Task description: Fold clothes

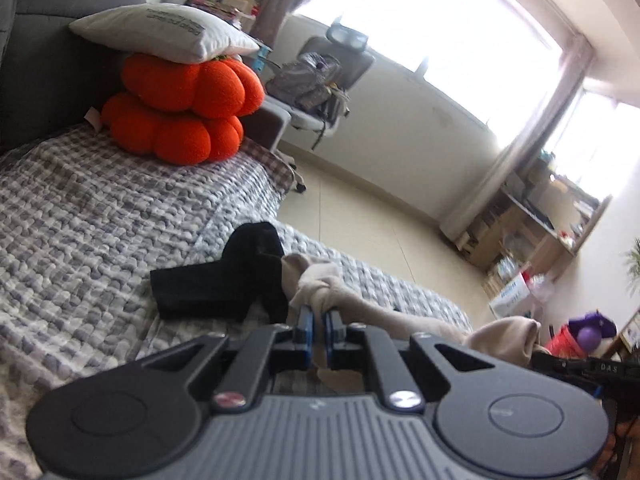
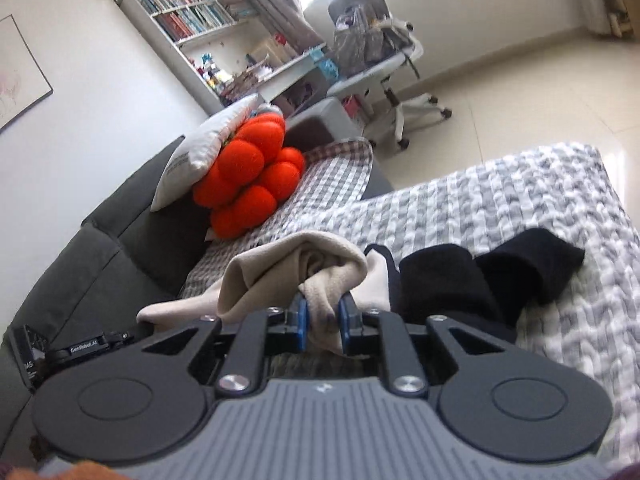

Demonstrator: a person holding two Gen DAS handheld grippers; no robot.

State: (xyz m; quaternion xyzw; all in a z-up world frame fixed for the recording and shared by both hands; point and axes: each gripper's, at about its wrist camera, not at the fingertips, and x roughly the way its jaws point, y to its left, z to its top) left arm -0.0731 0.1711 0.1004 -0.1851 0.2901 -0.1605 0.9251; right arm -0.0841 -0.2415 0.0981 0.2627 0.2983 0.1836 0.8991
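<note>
Left wrist view. The left gripper [image 1: 319,322] is seen clenched on a bunched fold of a beige garment [image 1: 320,280], the cloth being pinched between its blue-padded fingers [image 1: 306,322]. The garment is stretched away to the right, where another bunch of it is seen beside the black body of the right gripper [image 1: 580,368], whose fingers are hidden in this view. A black garment [image 1: 224,280] is laid just beyond, touching the beige one, on a grey-and-white quilted cover [image 1: 100,216]. Two orange pumpkin-shaped cushions [image 1: 180,108] are stacked farther back on the cover, with a white pillow [image 1: 164,32] resting on top, against a dark grey sofa back [image 1: 44,80]. An office chair [image 1: 328,68] loaded with bags is placed beyond, under a bright window [image 1: 432,20].

Right wrist view. The right gripper [image 2: 323,326] is seen clamped on a twisted fold of the same beige garment [image 2: 288,268], which is draped over and ahead of the blue fingers [image 2: 301,328]. The black garment [image 2: 480,276] is spread just to the right on the quilted cover [image 2: 520,200]. Part of the left gripper [image 2: 80,350] is visible at lower left, its fingers out of sight. The orange cushions [image 2: 252,176], the white pillow [image 2: 200,160], a bookshelf [image 2: 188,12] and the office chair [image 2: 380,56] are recorded behind.
</note>
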